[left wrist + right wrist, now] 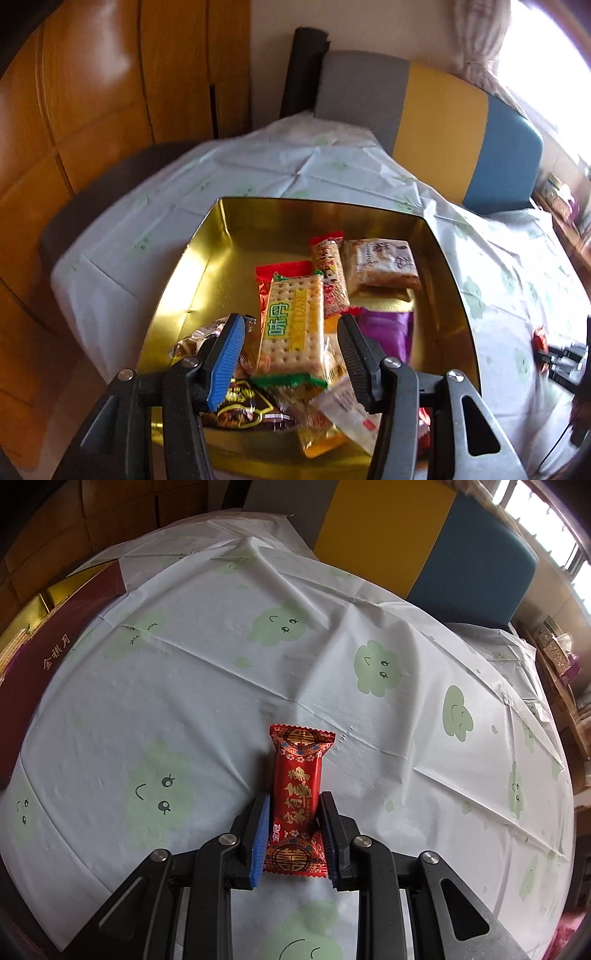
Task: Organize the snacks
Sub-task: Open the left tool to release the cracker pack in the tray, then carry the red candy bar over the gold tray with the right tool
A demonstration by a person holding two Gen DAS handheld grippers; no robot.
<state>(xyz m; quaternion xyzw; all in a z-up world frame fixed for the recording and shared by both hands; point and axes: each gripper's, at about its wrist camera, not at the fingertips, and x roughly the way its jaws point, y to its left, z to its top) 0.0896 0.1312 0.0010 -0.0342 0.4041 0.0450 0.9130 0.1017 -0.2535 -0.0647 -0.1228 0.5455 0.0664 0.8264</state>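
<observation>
A gold-lined tin [207, 280] holds several wrapped snacks. A cracker packet [291, 332] with green lettering lies on top of the pile, beside a purple wrapper [388, 332] and a brown one [240, 406]. My left gripper [291, 319] hovers over the tin, open, its fingers on either side of the cracker packet without pressing it. My right gripper [294, 794] is shut on a red snack packet [297, 794] with gold characters, which rests on the tablecloth [221, 686]. The tin's maroon outer wall [55, 653] shows at the far left of the right wrist view.
The round table carries a white cloth with green cloud faces. A grey, yellow and blue chair back [443, 122] stands behind it, wooden cabinets [92, 92] lie to the left, and shelves with boxes [557, 653] stand at the right.
</observation>
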